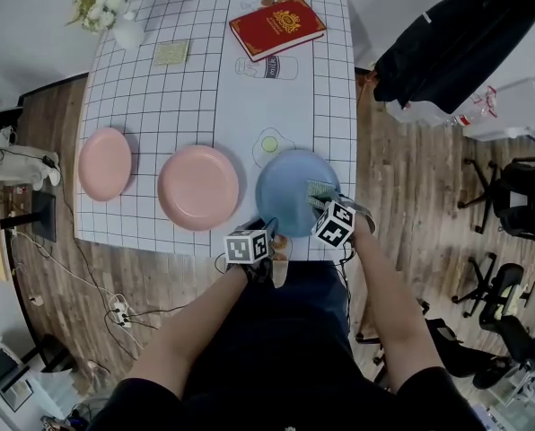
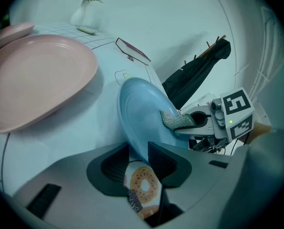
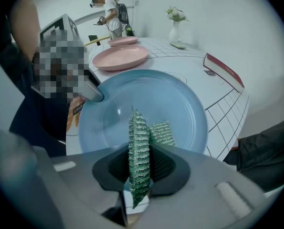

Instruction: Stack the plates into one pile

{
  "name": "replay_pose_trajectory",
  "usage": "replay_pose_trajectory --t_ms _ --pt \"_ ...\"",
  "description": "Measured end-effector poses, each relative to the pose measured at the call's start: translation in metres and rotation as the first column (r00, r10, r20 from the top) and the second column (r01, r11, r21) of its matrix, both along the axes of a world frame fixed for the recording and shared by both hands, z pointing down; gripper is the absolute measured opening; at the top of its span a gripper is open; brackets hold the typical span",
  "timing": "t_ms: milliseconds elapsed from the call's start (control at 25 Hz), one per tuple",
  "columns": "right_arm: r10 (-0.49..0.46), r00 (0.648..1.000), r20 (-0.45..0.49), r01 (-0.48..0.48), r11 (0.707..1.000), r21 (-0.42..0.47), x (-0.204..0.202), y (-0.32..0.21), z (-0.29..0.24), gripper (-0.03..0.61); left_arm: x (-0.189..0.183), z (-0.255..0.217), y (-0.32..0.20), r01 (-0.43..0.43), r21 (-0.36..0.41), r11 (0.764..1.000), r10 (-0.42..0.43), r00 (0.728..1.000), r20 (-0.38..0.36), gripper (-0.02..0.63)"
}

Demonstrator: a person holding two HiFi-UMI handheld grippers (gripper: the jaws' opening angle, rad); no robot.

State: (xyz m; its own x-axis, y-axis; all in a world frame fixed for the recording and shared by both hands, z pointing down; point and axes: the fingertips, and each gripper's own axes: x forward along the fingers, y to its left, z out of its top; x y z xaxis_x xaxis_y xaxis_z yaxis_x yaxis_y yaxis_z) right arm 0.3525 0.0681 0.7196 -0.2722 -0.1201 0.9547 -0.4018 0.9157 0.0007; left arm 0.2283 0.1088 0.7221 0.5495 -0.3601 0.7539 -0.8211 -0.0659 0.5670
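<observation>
My left tongs pinch the near rim of the blue plate at the tabletop edge. My right tongs clamp a scouring cloth. The plate looks stiff, light and slick, so I'd grip its rim firmly.

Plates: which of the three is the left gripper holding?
The blue plate: the left gripper pinches its rim. The middle pink plate and leftmost pink plate lie free.

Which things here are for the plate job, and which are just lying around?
For the job: blue plate, big pink plate, small pink plate, sparkly green cloth.
Just lying around: red book, flower vase, small square mat.
</observation>
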Motion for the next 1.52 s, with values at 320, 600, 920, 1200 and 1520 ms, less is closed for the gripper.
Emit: replay_pose_trajectory --t_ms 320,600,920,1200,1520 --pt "-0.020 0.997 -0.071 0.024 0.998 0.056 0.006 0.002 -0.002 0.078 -0.001 0.000 -0.001 0.007 0.007 1.000 -0.007 1.000 0.003 0.109" --pt "-0.023 0.995 -0.101 0.029 0.998 0.064 0.010 0.006 -0.005 0.078 0.000 0.001 -0.001 0.018 0.003 1.000 -0.018 1.000 -0.004 0.108" --pt "0.028 0.997 -0.067 -0.025 0.999 0.038 0.008 0.006 0.000 0.078 0.000 0.001 -0.001 0.008 0.001 1.000 -0.008 1.000 -0.003 0.108" --pt "0.052 0.999 0.014 -0.052 0.999 -0.006 0.001 0.003 0.003 0.078 0.001 0.002 0.000 0.008 -0.004 1.000 -0.008 1.000 -0.014 0.109" --pt "0.050 0.998 0.046 -0.049 0.999 -0.021 -0.011 0.000 0.002 0.078 0.002 0.002 -0.001 0.005 -0.004 1.000 -0.005 1.000 -0.023 0.109"
